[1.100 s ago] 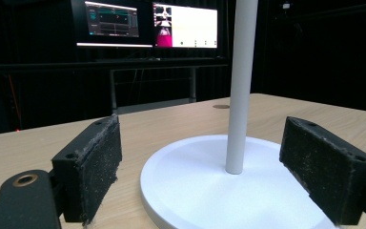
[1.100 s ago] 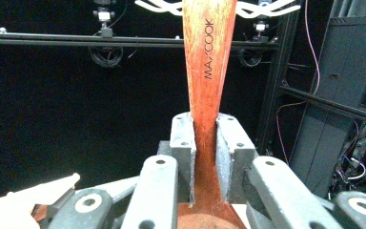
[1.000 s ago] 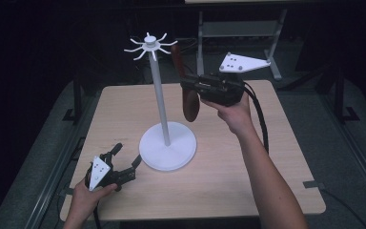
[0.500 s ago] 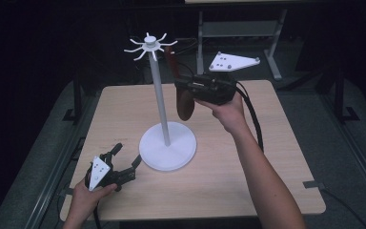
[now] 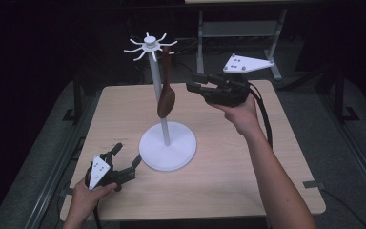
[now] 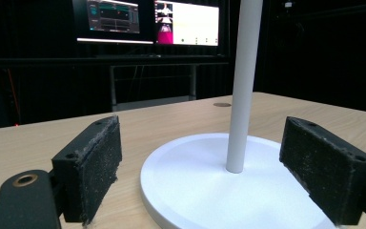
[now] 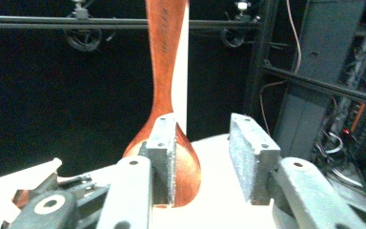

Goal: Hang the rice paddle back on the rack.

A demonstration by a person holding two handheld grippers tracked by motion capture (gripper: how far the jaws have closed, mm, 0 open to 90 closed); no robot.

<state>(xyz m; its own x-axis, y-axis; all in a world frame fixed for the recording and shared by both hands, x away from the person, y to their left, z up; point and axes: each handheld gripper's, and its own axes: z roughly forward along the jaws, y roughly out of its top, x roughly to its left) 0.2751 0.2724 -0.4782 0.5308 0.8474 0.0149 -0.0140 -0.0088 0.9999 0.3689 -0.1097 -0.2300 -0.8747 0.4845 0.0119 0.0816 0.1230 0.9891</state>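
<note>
r gripper point(image 5: 194, 85) jaws just opened off hung spoon point(image 5: 166, 98).

The wooden spoon point(image 5: 166, 90) is dark reddish brown, with a long flat handle and an oval bowl, and it hangs upright from one hook of the white stand point(image 5: 167, 151), with the bowl down and close beside the pole. In the right gripper view the spoon point(image 7: 164, 86) shows its handle rising in front of the white pole, with some small dark marks on the handle. The stand has a round flat base resting on the table, a thin straight pole, and a crown of short curved hooks point(image 5: 147, 46) on top.
</note>
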